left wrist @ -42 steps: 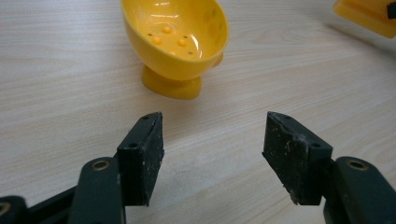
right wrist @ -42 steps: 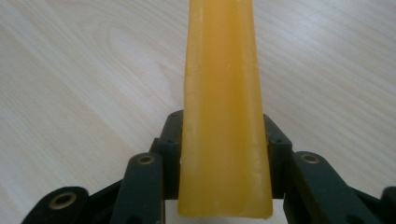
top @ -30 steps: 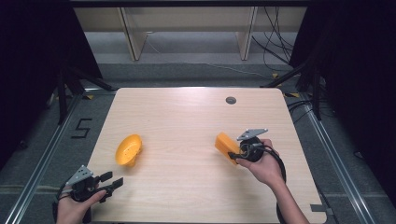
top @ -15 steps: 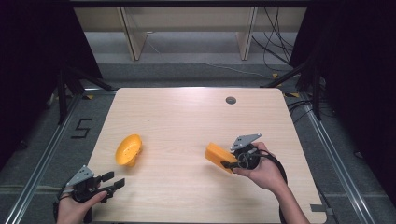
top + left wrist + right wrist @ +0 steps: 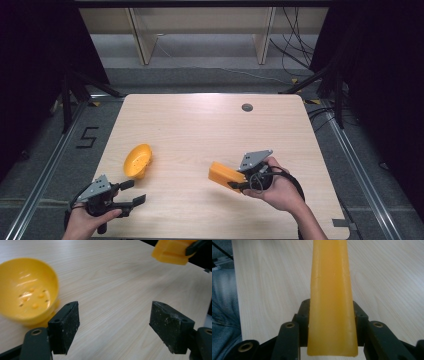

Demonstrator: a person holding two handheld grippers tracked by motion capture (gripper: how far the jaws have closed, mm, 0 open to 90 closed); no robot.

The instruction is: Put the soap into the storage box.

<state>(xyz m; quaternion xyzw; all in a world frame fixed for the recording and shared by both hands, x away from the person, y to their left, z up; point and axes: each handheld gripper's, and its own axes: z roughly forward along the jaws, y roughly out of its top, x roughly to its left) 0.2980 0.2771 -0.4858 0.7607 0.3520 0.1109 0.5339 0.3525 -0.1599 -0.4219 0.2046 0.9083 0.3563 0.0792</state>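
High view: one yellow bowl (image 5: 137, 160), one orange block (image 5: 224, 174), two claws.

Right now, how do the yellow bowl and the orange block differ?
The yellow bowl is round and hollow; the orange block is flat-sided. The bowl lies tipped on the table, untouched, near the open left gripper; the block is clamped in the right gripper. Both are plain plastic-looking pieces.

A yellow plastic bowl (image 5: 137, 160) is lying tipped on the left part of the pale wooden table (image 5: 200, 130). The left gripper (image 5: 131, 192) is sitting just in front of it at the near edge. Well to the right, the right gripper (image 5: 234, 182) is holding an orange plastic block (image 5: 225, 174).
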